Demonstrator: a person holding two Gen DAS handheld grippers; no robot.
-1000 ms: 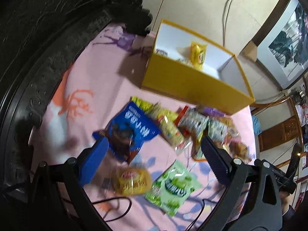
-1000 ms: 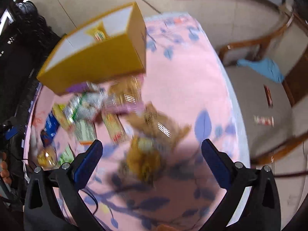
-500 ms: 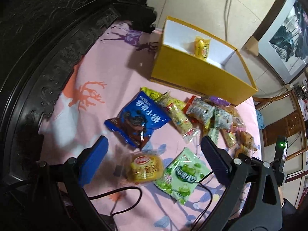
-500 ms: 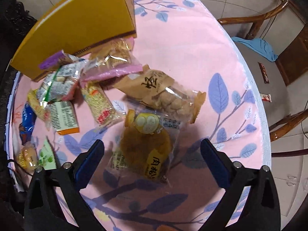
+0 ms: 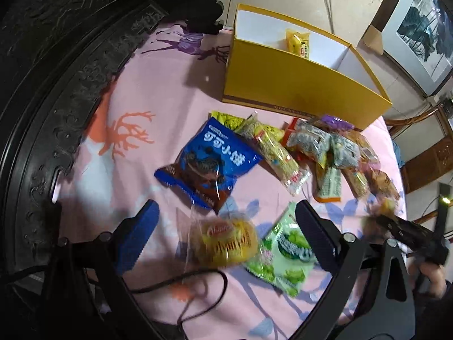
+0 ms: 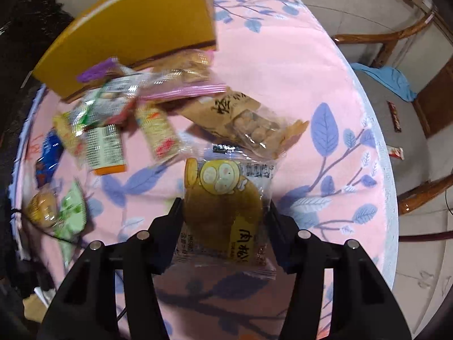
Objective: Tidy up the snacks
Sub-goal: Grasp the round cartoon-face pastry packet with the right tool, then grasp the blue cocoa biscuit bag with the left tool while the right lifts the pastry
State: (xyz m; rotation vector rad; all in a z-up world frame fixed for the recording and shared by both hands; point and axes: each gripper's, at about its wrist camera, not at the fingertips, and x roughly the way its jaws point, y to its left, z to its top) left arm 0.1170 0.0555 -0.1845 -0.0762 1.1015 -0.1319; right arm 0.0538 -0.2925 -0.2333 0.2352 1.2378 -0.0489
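Surface: a round surface (image 6: 283,65) under a pink cloth printed with blue leaves and deer fills both views, with dark carved wood along the left of the left wrist view.
Box: the yellow box (image 5: 286,82), white inside, sits in the upper middle of the left wrist view; one small yellow packet (image 5: 297,42) leans on its far inner wall. In the right wrist view the same box (image 6: 136,31) is at upper left.
Snack pile: a loose row of packets lies just in front of the box, several overlapping, some too blurred to read.
Blue cookie bag: the blue cookie bag (image 5: 208,163) lies mid-frame in the left wrist view, left end of the row.
Green packet: the green packet (image 5: 286,255) lies at lower centre, partly behind the right-hand finger of that gripper.
Yellow cake: the clear-wrapped yellow cake (image 5: 225,240) lies between the two fingers, touching the green packet.
Left gripper: the left gripper (image 5: 226,229) hangs wide open above the yellow cake, neither pad touching it.
Right gripper: the right gripper (image 6: 223,221) is closing, fingers pressing both sides of the meat-floss cake packet (image 6: 226,212) with the cartoon face, bottom centre of the right wrist view.
Brown nut bag: the brown nut bag (image 6: 243,121) lies just above that packet.
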